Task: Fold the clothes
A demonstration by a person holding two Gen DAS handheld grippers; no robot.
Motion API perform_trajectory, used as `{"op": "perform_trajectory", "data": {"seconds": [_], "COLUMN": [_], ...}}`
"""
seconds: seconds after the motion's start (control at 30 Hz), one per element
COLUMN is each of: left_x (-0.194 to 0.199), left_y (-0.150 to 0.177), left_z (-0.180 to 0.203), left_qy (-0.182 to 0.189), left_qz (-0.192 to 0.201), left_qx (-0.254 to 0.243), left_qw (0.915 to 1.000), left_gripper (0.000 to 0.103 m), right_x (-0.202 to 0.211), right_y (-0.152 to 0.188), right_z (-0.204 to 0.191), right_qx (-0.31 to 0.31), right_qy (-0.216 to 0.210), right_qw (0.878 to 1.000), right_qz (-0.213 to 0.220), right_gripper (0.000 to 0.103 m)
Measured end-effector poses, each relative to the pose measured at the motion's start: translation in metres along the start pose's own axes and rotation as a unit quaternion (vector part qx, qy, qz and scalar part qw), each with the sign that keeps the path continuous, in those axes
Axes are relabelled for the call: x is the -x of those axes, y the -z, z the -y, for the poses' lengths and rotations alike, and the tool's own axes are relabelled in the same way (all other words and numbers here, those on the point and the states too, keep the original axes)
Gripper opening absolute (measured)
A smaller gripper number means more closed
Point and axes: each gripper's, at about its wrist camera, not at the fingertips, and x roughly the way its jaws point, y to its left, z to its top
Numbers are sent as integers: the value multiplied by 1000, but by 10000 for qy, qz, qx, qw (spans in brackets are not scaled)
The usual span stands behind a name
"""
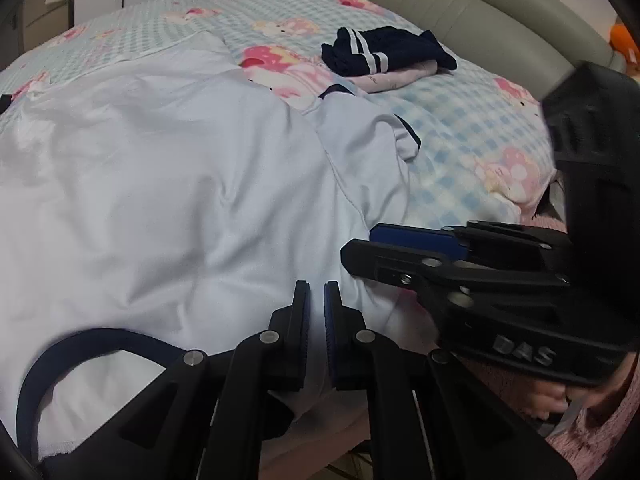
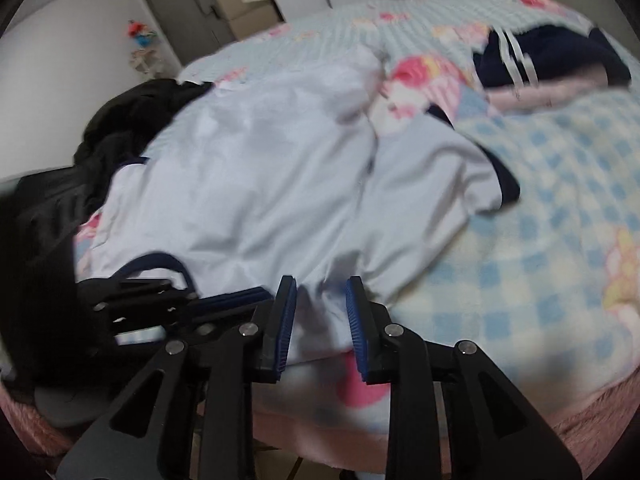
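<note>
At the near edge of the bed, the left gripper (image 1: 317, 292) is pinched down on the shoulder of a white T-shirt (image 1: 168, 200), its blue pads nearly together with a fold of the cloth caught between them. Just to its right, the right gripper (image 2: 321, 292) stands part-way open; the shirt's edge lies between its pads, which are not pressing on it. The shirt's navy neckband (image 1: 80, 344) curves close by on the left.

The shirt lies spread and rumpled across a blue-checked blanket (image 1: 472, 136) printed with pink cartoon figures. Its right sleeve, trimmed with a navy cuff (image 1: 412, 132), is turned outward toward the right.

A heap of black clothing (image 2: 116, 120) sits at the shirt's left side. Farther off, on the right, a folded navy garment with white stripes (image 1: 384, 52) rests on top of a pale pink one (image 1: 396, 76). Beyond those runs the grey padded headboard (image 1: 480, 12).
</note>
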Motion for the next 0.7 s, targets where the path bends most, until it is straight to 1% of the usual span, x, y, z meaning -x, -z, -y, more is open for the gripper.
{"op": "perform_trajectory", "data": {"seconds": [0.07, 0.13, 0.2, 0.27, 0.33, 0.4, 0.47, 0.53, 0.63, 0.67, 0.7], "left_x": [-2, -4, -6, -6, -4, 1, 8, 13, 17, 17, 17], "left_y": [1, 2, 3, 5, 7, 7, 6, 3, 0, -1, -2], "left_z": [-4, -7, -9, -8, -5, -1, 2, 3, -3, -5, -8], "left_qy": [175, 301, 407, 524, 652, 684, 612, 420, 125, 36, -54], "left_qz": [-66, -125, -175, -204, -204, -152, -41, 128, 323, 342, 360], "left_qx": [151, 221, 248, 219, 148, 18, -81, -107, 13, 55, 96], "left_qw": [9997, 9992, 9987, 9982, 9976, 9975, 9981, 9990, 9994, 9994, 9993], "left_gripper": [9, 9, 11, 16, 26, 29, 29, 29, 29, 29, 29], "right_x": [-8, -5, -1, 3, 8, 16, 26, 36, 45, 43, 38], "right_y": [2, 6, 12, 18, 23, 25, 25, 23, 18, 16, 15], "right_z": [5, 6, 6, 6, 7, 7, 9, 11, 11, 8, 2], "right_qx": [-41, -41, 6, 23, 26, 0, -56, -118, -138, -82, 18], "right_qy": [163, 223, 372, 552, 734, 709, 635, 597, 372, 295, 310], "right_qw": [9996, 9993, 9987, 9977, 9964, 9971, 9979, 9979, 9977, 9979, 9982], "right_qz": [-231, -288, -334, -382, -417, -288, -82, 210, 551, 563, 508], "right_gripper": [23, 23, 23, 23, 23, 23, 23, 25, 27, 30, 31]}}
